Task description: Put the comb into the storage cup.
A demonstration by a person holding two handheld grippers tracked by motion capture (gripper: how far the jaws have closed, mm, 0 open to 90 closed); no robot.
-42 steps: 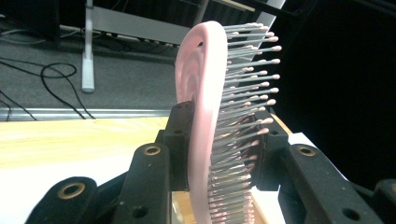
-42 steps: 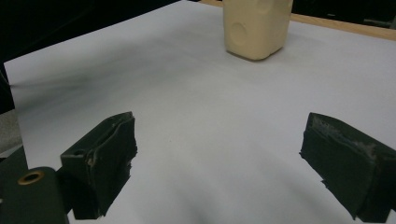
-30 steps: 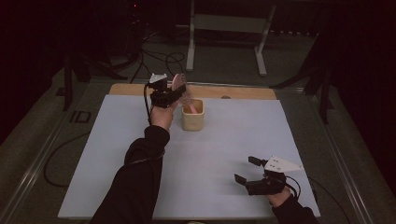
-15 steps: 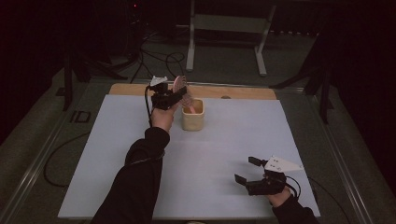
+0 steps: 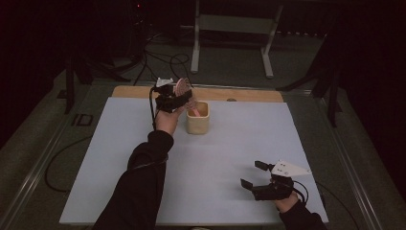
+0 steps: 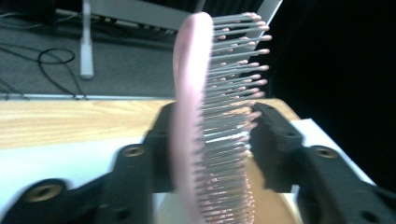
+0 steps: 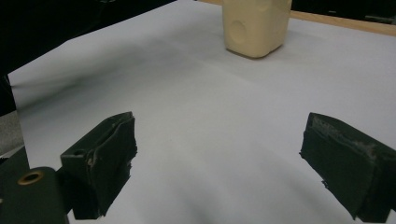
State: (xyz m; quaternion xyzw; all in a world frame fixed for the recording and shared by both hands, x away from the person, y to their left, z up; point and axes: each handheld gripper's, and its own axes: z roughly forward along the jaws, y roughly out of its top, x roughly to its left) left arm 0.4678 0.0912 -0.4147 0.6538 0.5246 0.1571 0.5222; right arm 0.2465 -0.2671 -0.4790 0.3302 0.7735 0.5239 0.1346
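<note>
The left gripper (image 5: pixel 178 98) was seen in the high view held up at the far side of the table (image 5: pixel 110 158), just left of the cup (image 5: pixel 197 118). A pink brush (image 5: pixel 182 89) stood between its 2 jaws, head up and bristles turned toward the cup side. Whether the handle end reached into the cup could not be told from that view.

In the left gripper view the brush (image 6: pixel 201 116) stood nearly upright between the 2 black jaws, its pink back toward the left jaw and its bristles toward the right jaw. The jaws had just been opening, with the brush between them. The left jaw lay close against the pink back; the bristle tips ended just beside the right jaw, and the blur left it unclear whether they touched. A firm clamp was not seen, so the left gripper was noted as loosened around the brush.

The right gripper (image 5: pixel 258 176) was recorded low over the near right part of the table, well apart from the cup. In the right gripper view its 2 jaws stood wide apart with nothing between them, and the cup (image 7: pixel 254 25) was seen far ahead on the white mat (image 7: pixel 196 121).
</note>
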